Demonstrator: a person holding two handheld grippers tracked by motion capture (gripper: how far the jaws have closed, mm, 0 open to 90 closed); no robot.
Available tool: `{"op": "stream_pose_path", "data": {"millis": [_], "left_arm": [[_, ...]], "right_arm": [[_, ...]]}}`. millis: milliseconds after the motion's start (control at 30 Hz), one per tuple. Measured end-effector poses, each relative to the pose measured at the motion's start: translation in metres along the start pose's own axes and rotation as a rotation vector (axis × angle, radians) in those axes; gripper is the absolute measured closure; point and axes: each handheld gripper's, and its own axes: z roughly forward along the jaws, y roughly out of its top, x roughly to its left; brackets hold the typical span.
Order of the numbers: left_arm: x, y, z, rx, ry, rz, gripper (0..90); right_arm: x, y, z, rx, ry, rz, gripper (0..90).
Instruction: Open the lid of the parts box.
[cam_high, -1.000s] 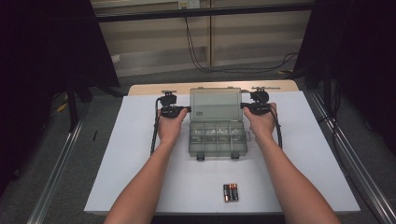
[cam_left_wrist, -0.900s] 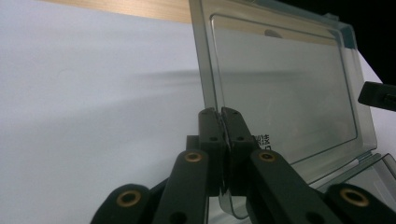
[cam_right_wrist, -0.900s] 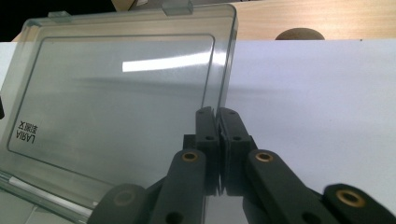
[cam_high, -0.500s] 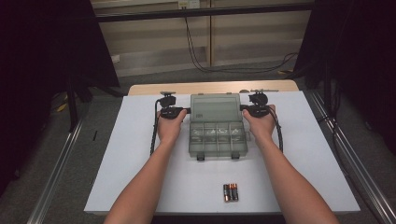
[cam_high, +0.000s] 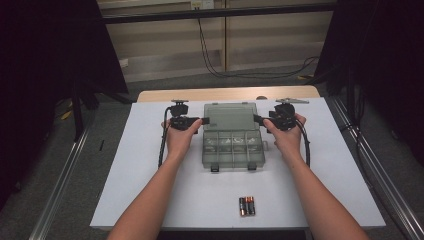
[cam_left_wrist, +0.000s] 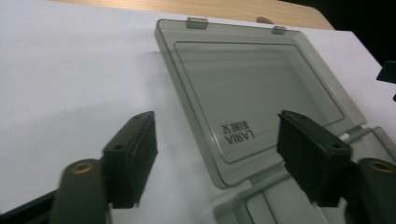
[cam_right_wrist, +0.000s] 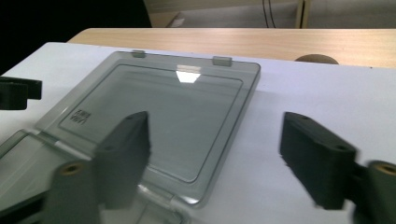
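Lying flat, clear smoky plastic lid (cam_left_wrist: 243, 88) (rect., glossy), both jaws just opened.

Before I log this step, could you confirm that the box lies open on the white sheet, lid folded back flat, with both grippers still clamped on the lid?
Not quite: the box does lie open on the white sheet, lid folded back flat, but neither gripper is clamped on it. The left gripper and right gripper have just been opening, and each gripper view shows its jaws standing apart, off the lid.
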Motion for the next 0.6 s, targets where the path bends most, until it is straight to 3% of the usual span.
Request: {"op": "stream_pose_path", "data": {"millis": [167, 267, 433, 600], "left_arm": [[-0.008, -0.003, -0.009, 0.006, -0.035, 0.052, 12.8], [-0.015, -0.004, -0.016, 0.004, -0.04, 0.08, 8.5], [-0.023, -0.011, -0.022, 0.029, -0.084, 0.138, 0.7], [-0.027, -0.019, -0.029, 0.034, -0.117, 0.157, 0.0]], "right_arm": [[0.004, -0.005, -0.014, -0.017, 0.02, -0.056, 2.3], [0.005, -0.009, -0.024, -0.024, 0.047, -0.073, 0.7], [0.005, -0.015, -0.042, -0.049, 0.024, -0.077, 2.1], [0.001, -0.022, -0.062, -0.099, -0.015, -0.081, 2.9]]}}
